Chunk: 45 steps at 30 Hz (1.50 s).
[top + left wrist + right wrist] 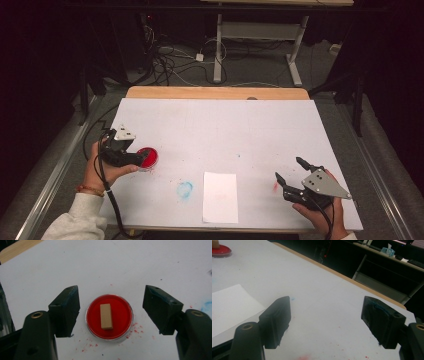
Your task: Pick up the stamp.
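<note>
A round red dish (121,315) lies on the white table cover (220,130) at the left, with a small tan wooden block (106,316) lying in its middle. My left gripper (111,300) hovers over the dish (150,156), its jaws standing wide on either side and touching neither dish nor block. In the high view the left gripper (140,159) points right over the dish. My right gripper (288,168) sits near the front right of the table, open, with nothing between its jaws (325,307). The dish (220,250) shows far off in the right gripper view.
A white sheet of paper (220,197) lies at the front middle. A blue smear (184,189) marks the cover to its left and a red smear (275,186) to its right. Red specks surround the dish. The table's wooden far edge (215,92) is bare; desks and cables stand beyond.
</note>
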{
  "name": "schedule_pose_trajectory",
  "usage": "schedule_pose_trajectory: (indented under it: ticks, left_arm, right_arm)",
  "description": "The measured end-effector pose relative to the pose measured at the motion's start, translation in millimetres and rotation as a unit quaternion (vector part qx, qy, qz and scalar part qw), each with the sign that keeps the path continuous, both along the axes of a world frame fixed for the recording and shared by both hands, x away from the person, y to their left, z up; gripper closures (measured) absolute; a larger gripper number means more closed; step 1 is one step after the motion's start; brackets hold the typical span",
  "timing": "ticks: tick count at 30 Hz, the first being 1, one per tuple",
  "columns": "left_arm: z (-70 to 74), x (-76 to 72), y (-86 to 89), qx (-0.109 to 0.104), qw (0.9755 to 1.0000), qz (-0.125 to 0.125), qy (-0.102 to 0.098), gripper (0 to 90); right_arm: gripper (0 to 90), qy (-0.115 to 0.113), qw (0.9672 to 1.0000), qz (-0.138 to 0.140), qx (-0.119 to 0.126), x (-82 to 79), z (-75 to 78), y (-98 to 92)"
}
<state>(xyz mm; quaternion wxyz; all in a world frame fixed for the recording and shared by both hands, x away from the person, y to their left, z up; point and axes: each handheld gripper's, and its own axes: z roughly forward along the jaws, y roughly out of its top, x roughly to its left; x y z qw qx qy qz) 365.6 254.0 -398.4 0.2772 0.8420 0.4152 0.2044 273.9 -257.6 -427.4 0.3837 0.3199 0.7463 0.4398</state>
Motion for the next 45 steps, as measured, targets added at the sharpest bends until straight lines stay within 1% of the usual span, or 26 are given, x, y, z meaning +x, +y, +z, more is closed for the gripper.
schedule_pose_trajectory:
  ticks: [4,5,7,9,10,11,12,13,14,18,19,22,26,27,30,35,38,40,41,43,45]
  left_arm:
    - [-6.0,8.6,-2.1,0.006,0.9998,-0.006,0.019,31.1]
    - [-7.9,10.0,-3.2,0.011,0.9996,-0.008,0.024,33.5]
    - [-11.9,11.4,-4.5,0.023,0.9994,-0.007,0.026,34.6]
    - [-17.1,12.7,-4.3,0.027,0.9987,-0.013,0.041,39.5]
    - [-19.9,13.5,-4.1,0.031,0.9985,-0.01,0.045,42.1]
    - [-22.5,14.7,-3.7,0.034,0.9981,-0.012,0.051,42.1]
    - [-25.0,16.0,-3.3,0.033,0.9975,-0.015,0.06,45.8]
    - [-27.3,17.3,-3.2,0.036,0.997,-0.015,0.067,47.1]
    - [-29.3,18.3,-3.6,0.041,0.9965,-0.012,0.072,48.7]
    - [-34.7,21.5,-5.1,0.046,0.9948,-0.013,0.09,56.0]
    - [-35.4,21.8,-5.7,0.049,0.9945,-0.014,0.092,57.8]
    - [-35.7,22.7,-5.2,0.047,0.9944,-0.01,0.094,60.8]
    - [-37.1,24.7,-4.0,0.049,0.9939,-0.007,0.098,61.7]
    - [-37.3,25.1,-3.6,0.046,0.994,-0.006,0.099,62.6]
    - [-37.5,25.6,-3.1,0.047,0.994,-0.002,0.098,66.7]
    - [-40.2,28.2,-2.3,0.048,0.9935,0.001,0.103,66.7]
    - [-42.4,29.7,-1.8,0.048,0.9935,0.005,0.104,70.2]
    - [-44.1,30.5,-2.1,0.046,0.9932,0.006,0.106,70.5]
    - [-44.8,30.8,-2.1,0.047,0.9934,0.006,0.104,71.1]
    - [-45.0,30.6,-1.9,0.041,0.9939,0.006,0.102,72.0]
    - [-44.3,29.7,-2.4,0.043,0.9943,0.006,0.097,73.2]
  right_arm:
    - [24.1,-0.001,1.0,-0.001,0.0,-0.4,0.2,-0.7]
    - [24.2,0.0,1.0,-0.002,0.0,-0.3,0.0,-0.7]
    - [24.5,0.0,1.0,-0.001,-0.003,-0.1,-0.5,-0.7]
    - [25.3,0.0,1.0,-0.003,-0.008,0.2,-1.9,-0.1]
    - [25.5,0.004,0.9998,-0.004,-0.017,1.3,-3.9,0.4]
    - [25.5,0.004,0.9998,-0.004,-0.017,1.3,-3.9,0.4]
    - [25.5,0.006,0.9998,-0.004,-0.019,1.7,-4.9,0.6]
    - [25.6,0.007,0.9997,-0.004,-0.022,2.2,-5.5,0.7]
    - [25.8,0.008,0.9997,-0.003,-0.023,2.7,-6.0,0.9]
    - [26.9,0.01,0.9994,-0.004,-0.033,3.3,-7.2,2.5]
    - [27.0,0.013,0.9992,-0.004,-0.037,3.9,-7.7,3.0]
    - [27.4,0.019,0.9991,-0.003,-0.039,4.7,-9.0,3.7]
    - [27.6,0.02,0.999,-0.002,-0.041,4.7,-9.1,4.2]
    - [27.7,0.02,0.9989,-0.001,-0.042,4.7,-9.1,4.2]
    - [27.8,0.021,0.9989,0.0,-0.041,4.7,-9.2,4.2]
    - [27.8,0.021,0.9988,0.001,-0.043,4.8,-9.7,4.7]
    - [28.0,0.021,0.9989,0.002,-0.041,5.0,-9.5,4.3]
    - [28.0,0.022,0.9989,0.003,-0.042,5.0,-9.4,4.3]
    - [28.2,0.021,0.9989,0.003,-0.043,5.0,-9.5,4.4]
    - [28.3,0.021,0.9989,0.005,-0.042,5.1,-9.3,4.5]
    - [28.1,0.018,0.9991,0.011,-0.037,5.3,-8.4,4.6]
